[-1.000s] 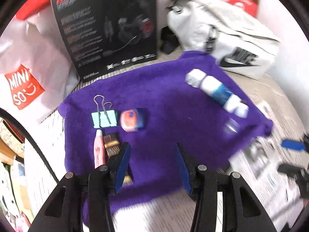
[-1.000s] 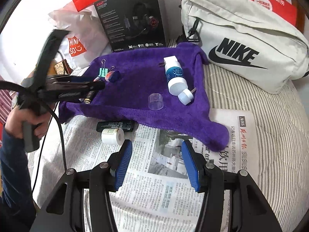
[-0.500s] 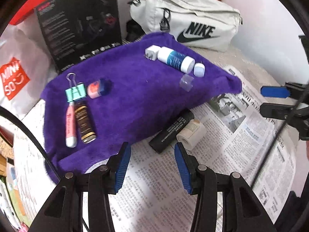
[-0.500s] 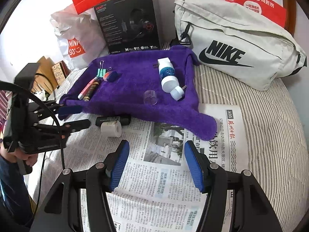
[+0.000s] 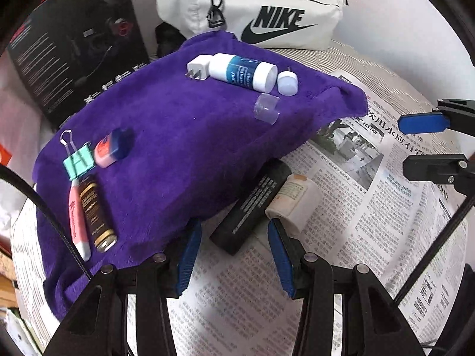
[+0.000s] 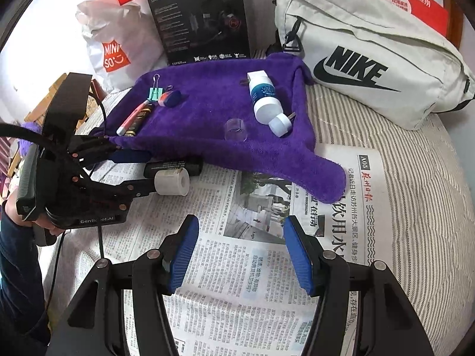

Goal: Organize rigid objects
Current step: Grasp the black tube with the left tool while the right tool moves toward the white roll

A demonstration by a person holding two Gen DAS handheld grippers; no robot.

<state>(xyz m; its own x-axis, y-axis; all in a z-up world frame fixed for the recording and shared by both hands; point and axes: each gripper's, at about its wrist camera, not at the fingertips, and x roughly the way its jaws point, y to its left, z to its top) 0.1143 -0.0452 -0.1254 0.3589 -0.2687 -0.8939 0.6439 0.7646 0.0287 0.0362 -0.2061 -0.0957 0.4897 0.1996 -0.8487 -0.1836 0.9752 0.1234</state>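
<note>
While both grippers hung over the newspaper [image 6: 258, 270], the scene read as follows.

Left gripper [image 5: 234, 237]: jaws apart and empty, straddling the near end of the black tube [image 5: 252, 204], no pad seen pressing on it.
Right gripper [image 6: 240, 250]: jaws apart, nothing between them, held over bare newsprint well clear of the items.
Black tube: lay on the newspaper against the near edge of the purple towel [image 5: 184, 136], side by side and touching the white bottle [image 5: 294, 200].
Already on the towel: binder clip [image 5: 77, 160], pink pen [image 5: 77, 216], brown tube [image 5: 96, 210], blue-and-white bottle [image 5: 242, 72] and a clear cap [image 5: 266, 109].
Step in hand (my reading): picking the black tube off the paper to join the others.
How to do it well: centre the pads across the tube's width; keep the far pad out of the seam with the white bottle, or that bottle may roll away; close squarely, since a round body slips.
</note>
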